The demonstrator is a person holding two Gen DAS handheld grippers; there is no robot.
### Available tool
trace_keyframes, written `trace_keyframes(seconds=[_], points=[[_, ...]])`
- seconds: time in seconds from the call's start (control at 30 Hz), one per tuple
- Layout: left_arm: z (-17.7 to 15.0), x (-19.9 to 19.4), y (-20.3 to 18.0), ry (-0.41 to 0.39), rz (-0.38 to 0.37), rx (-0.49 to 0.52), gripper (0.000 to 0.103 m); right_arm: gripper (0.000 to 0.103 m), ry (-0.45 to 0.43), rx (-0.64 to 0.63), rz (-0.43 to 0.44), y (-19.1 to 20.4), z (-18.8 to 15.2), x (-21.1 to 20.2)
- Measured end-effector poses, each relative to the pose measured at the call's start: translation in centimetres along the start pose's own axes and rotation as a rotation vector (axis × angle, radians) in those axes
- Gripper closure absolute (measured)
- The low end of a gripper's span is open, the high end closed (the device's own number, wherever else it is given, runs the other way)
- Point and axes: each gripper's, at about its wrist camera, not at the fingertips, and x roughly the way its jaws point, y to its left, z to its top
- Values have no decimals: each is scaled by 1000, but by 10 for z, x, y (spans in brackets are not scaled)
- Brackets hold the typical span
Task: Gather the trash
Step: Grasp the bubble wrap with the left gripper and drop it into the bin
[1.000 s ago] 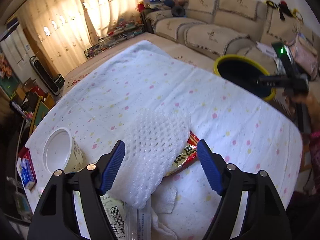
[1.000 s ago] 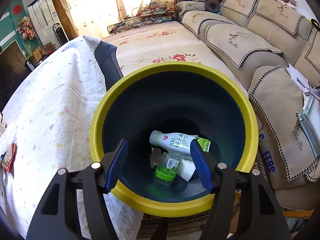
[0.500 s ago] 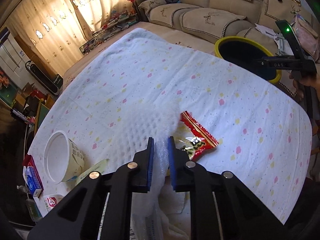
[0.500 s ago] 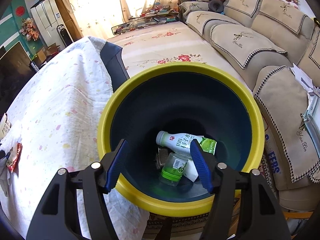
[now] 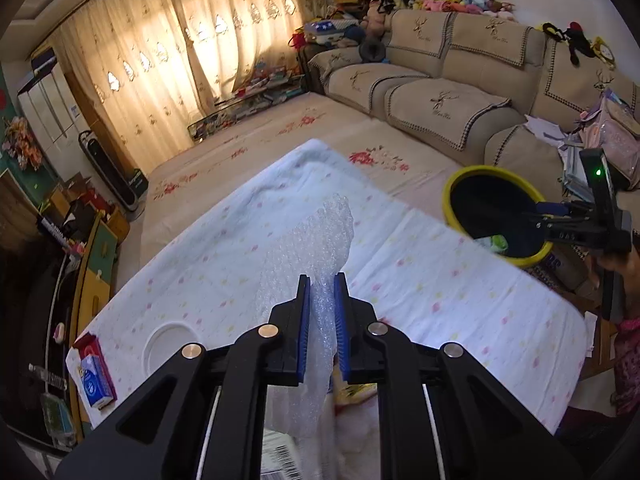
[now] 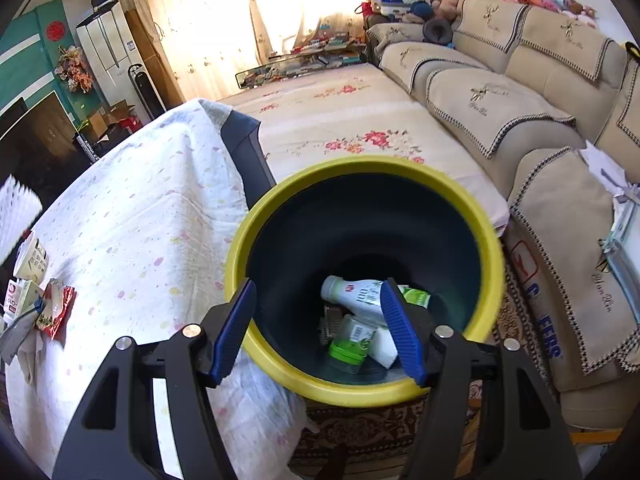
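Note:
My left gripper (image 5: 321, 312) is shut on a white foam net sleeve (image 5: 316, 240) and holds it up above the table; the sleeve also shows at the far left of the right wrist view (image 6: 16, 216). My right gripper (image 6: 316, 332) is open and empty, hovering over the yellow-rimmed trash bin (image 6: 240, 256), which holds bottles (image 6: 360, 296) and cartons. In the left wrist view the bin (image 5: 452, 192) stands off the table's far right edge, with the right gripper (image 5: 560, 220) over it. A red snack wrapper (image 6: 56, 312) lies on the table.
The table has a white spotted cloth (image 5: 440, 280). On it are a white paper cup (image 5: 170, 340), a red and blue tissue pack (image 5: 94, 372) and paper scraps (image 6: 24, 296) near its left end. A beige sofa (image 5: 440, 92) stands beyond the bin.
My left gripper closed on the foam sleeve and lifted it off the table, uncovering the red wrapper. My right gripper stayed open over the bin.

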Motion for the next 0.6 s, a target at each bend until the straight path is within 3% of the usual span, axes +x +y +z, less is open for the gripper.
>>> trace_keyframes(seconds=[0.17, 0.37, 0.6], points=[[28, 4, -55, -35, -92, 27, 91, 42, -42, 9, -51, -20, -4, -19], [69, 39, -133, -28, -250, 41, 90, 42, -70, 56, -56, -51, -8, -29], [110, 113, -216, 43, -292, 124, 90, 41, -75, 118, -65, -89, -17, -34]])
